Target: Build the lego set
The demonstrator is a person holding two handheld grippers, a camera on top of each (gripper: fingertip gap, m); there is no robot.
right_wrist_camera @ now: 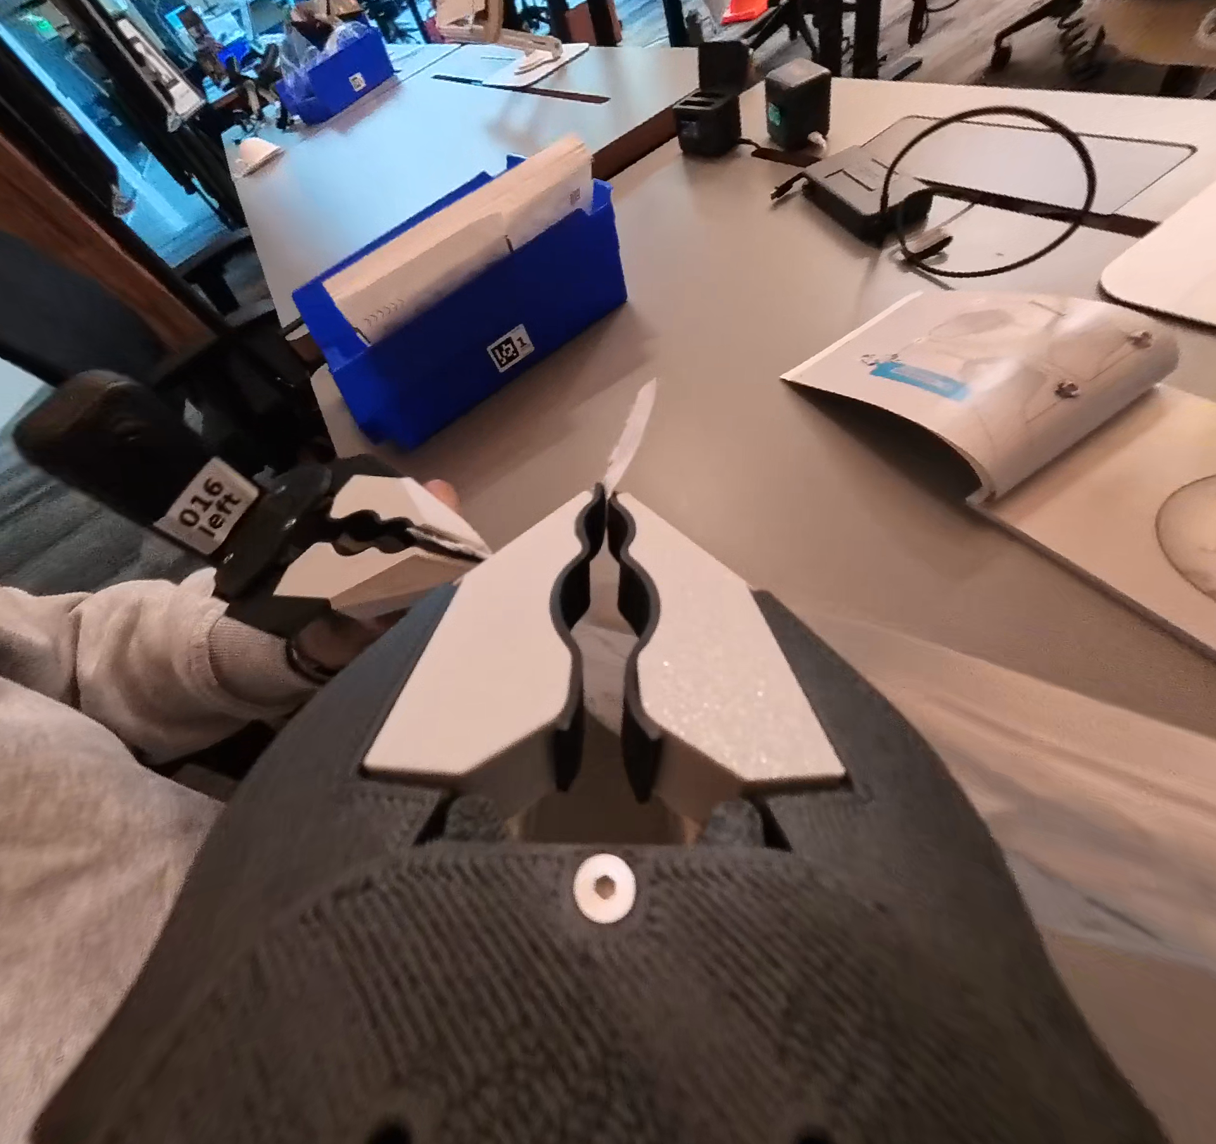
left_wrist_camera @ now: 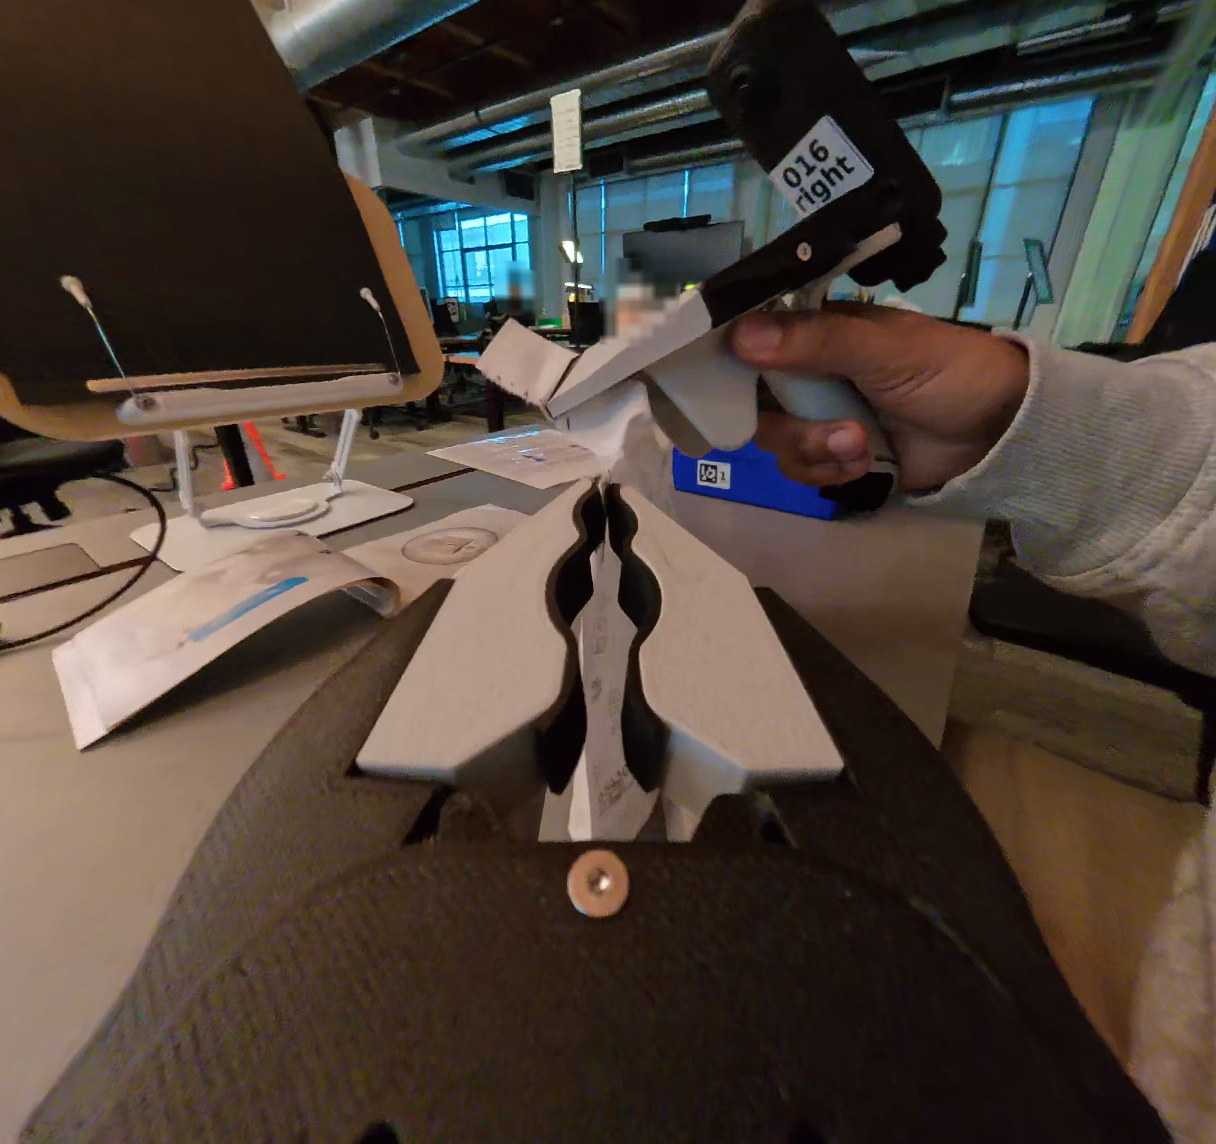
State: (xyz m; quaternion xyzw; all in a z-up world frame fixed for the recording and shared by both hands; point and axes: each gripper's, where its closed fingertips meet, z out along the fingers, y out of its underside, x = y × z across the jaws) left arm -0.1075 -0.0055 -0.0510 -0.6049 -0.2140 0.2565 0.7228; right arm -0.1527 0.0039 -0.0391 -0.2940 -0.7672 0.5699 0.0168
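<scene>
- Bench (right_wrist_camera: 757,297): pale grey top, carrying everything in reach. Both grippers are raised above its near edge, over the person's lap, so the work happens in the air and not on the surface.
- Book stand (left_wrist_camera: 217,382): black-faced board on a white foot, at the far left side of the bench in the left wrist view. Nothing rests on its ledge.
- Blue bin (right_wrist_camera: 474,323): near the bench's left edge in the right wrist view, white paper packets standing upright in it. Probably the set's stock of part bags, kept within reach.
- Instruction booklet (right_wrist_camera: 987,389): lies open and bowed on the bench's right side, pages up, likely parked for reference while both tools are busy.
- Black cable (right_wrist_camera: 987,191) and charger blocks: far right corner area, well apart from the work.
- Left gripper (left_wrist_camera: 604,501): jaws pressed together on a white paper bag (left_wrist_camera: 602,685), which runs down the whole gap between the pads.
- Right gripper (right_wrist_camera: 607,501): clamped at the tips on a thin edge of the same bag; a torn sliver (right_wrist_camera: 635,428) sticks out beyond the tips.
- In the left wrist view the right gripper (left_wrist_camera: 526,382) pinches a bent corner of paper just past the left tips. The two grips sit side by side, which suits tearing the bag open.
- Judgement: an early step, opening a parts bag. No loose bricks are visible.
- Risk: contents may spill toward the lap once the tear runs.
</scene>
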